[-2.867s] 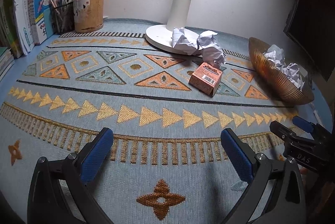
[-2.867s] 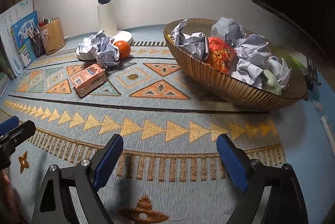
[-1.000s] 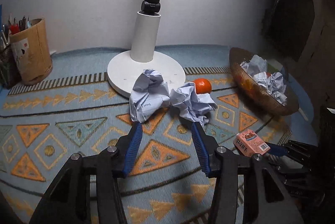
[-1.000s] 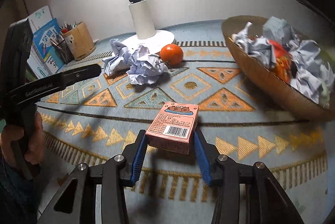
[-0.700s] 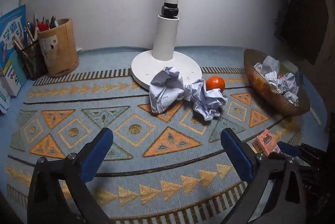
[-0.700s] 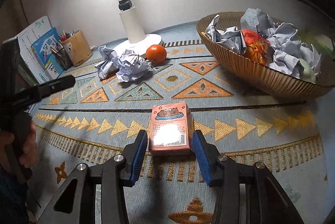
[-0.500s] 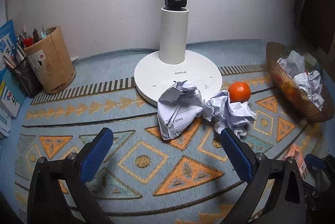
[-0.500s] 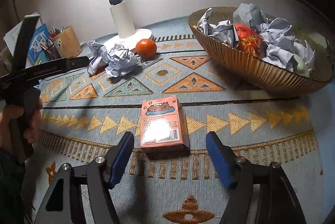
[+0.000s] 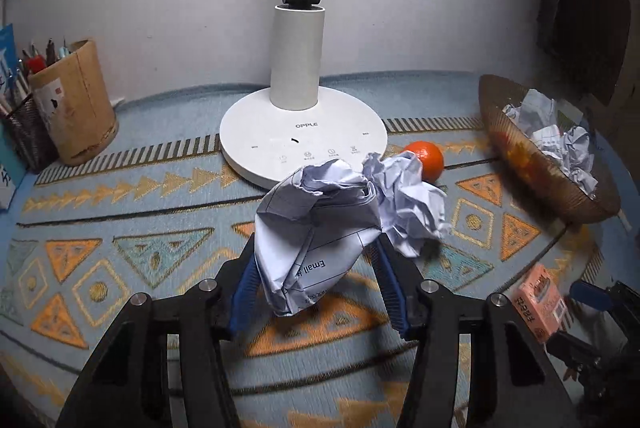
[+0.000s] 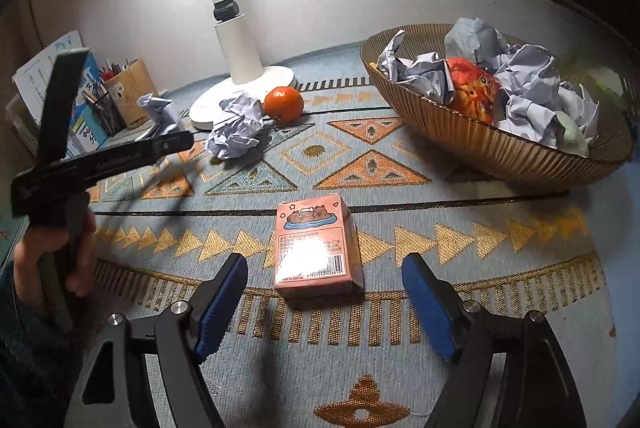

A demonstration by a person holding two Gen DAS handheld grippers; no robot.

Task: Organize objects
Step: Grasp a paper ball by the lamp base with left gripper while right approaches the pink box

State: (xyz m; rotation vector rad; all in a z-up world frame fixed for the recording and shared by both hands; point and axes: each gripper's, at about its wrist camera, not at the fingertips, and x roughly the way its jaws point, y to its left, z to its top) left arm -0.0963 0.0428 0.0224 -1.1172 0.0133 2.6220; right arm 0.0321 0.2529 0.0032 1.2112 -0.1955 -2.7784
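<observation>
My left gripper (image 9: 314,282) is shut on a crumpled paper ball (image 9: 316,224) and holds it above the patterned mat. That ball also shows in the right wrist view (image 10: 158,111), clamped at the tip of the left gripper. A second paper ball (image 9: 408,203) lies just behind, next to an orange (image 9: 426,159). My right gripper (image 10: 324,302) is open, and a pink carton (image 10: 318,248) stands on the mat between its fingers, untouched. A brown ribbed bowl (image 10: 480,143) at the right holds several paper balls.
A white lamp base (image 9: 304,135) stands at the back centre. A pen cup (image 9: 74,107) and books are at the back left. The second paper ball (image 10: 236,131) and orange (image 10: 284,101) lie between lamp and bowl. The patterned mat (image 10: 360,167) covers the table.
My left gripper moved in and shut on the nearer paper ball, lifting it. My right gripper opened, let go of the pink carton, and backed off a little.
</observation>
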